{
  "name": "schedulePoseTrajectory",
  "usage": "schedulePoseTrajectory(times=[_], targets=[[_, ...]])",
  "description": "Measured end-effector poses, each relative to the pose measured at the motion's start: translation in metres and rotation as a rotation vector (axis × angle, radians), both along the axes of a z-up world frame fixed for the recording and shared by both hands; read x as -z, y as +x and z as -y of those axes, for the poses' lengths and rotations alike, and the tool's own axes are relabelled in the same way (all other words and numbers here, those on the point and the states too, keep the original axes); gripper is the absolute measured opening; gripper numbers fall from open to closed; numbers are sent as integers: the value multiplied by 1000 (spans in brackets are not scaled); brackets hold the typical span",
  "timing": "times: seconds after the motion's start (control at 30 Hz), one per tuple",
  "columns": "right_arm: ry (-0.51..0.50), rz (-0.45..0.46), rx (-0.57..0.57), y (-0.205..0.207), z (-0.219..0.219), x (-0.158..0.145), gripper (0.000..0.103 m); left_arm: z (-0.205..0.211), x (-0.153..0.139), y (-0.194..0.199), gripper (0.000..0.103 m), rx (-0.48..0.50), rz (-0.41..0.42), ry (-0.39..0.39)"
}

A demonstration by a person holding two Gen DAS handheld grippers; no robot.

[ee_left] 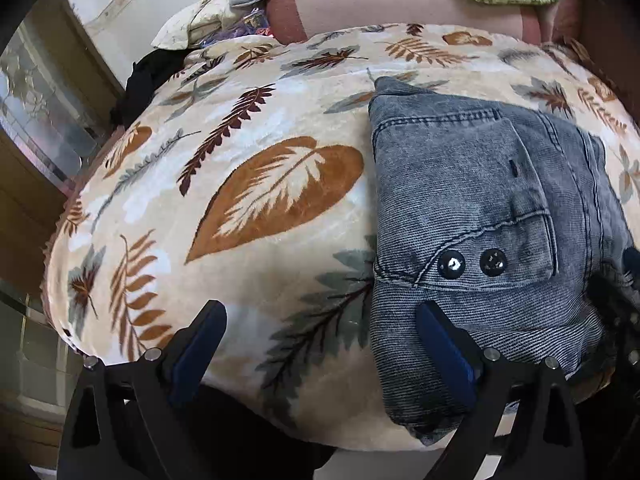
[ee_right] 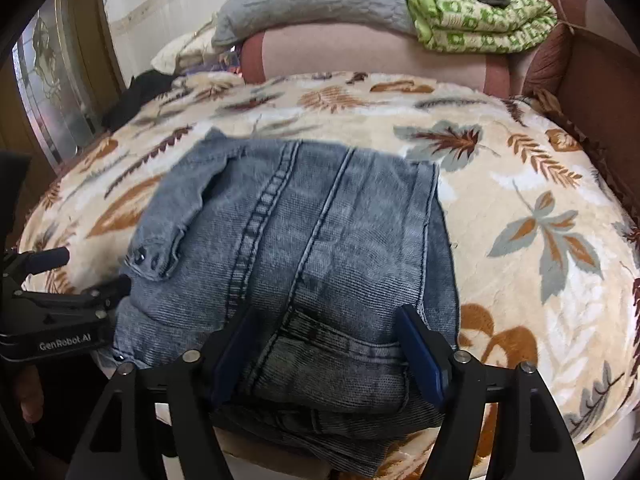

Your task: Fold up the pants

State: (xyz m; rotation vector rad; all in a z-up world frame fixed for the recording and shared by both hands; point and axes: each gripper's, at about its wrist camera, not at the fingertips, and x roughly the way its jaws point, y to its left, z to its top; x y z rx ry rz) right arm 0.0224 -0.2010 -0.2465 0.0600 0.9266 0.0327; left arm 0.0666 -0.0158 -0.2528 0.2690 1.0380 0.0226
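Observation:
Grey-blue jeans (ee_right: 304, 232) lie folded in a stack on a cream blanket with a leaf pattern (ee_right: 520, 208), close to its near edge. My right gripper (ee_right: 326, 330) is open wide over the near end of the stack. Denim lies between its blue pads (ee_right: 420, 344), and I see no pinch on it. In the left wrist view the jeans (ee_left: 480, 208) fill the right side, pocket flap with two snaps up. My left gripper (ee_left: 320, 320) is open at their left edge, with its right finger over the denim and its left one over the blanket. From the right wrist the left gripper (ee_right: 86, 272) shows at the stack's left side.
A grey pillow (ee_right: 312, 0) and a green patterned quilt (ee_right: 480, 20) rest on the pink sofa back (ee_right: 360, 56). A black garment (ee_right: 140, 88) lies at the blanket's far left corner. A glazed door (ee_right: 52, 92) stands to the left. A hand (ee_right: 28, 396) holds the left gripper.

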Motion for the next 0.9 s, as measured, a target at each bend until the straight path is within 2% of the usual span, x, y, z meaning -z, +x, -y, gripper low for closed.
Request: schedulePoseTrajectory(times=[0.1,0.17,0.3,0.43,0.5,0.57,0.67,0.73,0.8,0.9], targets=[[0,-6,-13,-1,0,2,76,-1,0,3,97,3,-15,-4],[45,-17,-11,0,6,-2,76,2,-3,4,97,11,-16,11],[108,23,24,10,22,-21,76,13,-23,15,96,40,46,44],[116,26,73,42,34,-28,76,27,-42,40,96,56,94,41],[175,3,117,60,44,-23,76,36,-44,55,96,53,101,74],[228,7,132,73,50,-21,76,43,-41,74,96,56,89,65],[279,-15,141,83,55,-12,75,51,-24,107,96,15,15,79],[309,-56,140,88,57,-2,71,54,-14,118,97,1,-14,80],[292,-78,140,92,56,5,69,58,-8,123,97,2,-20,97],[174,-74,103,95,40,7,68,65,3,128,97,16,-19,150]])
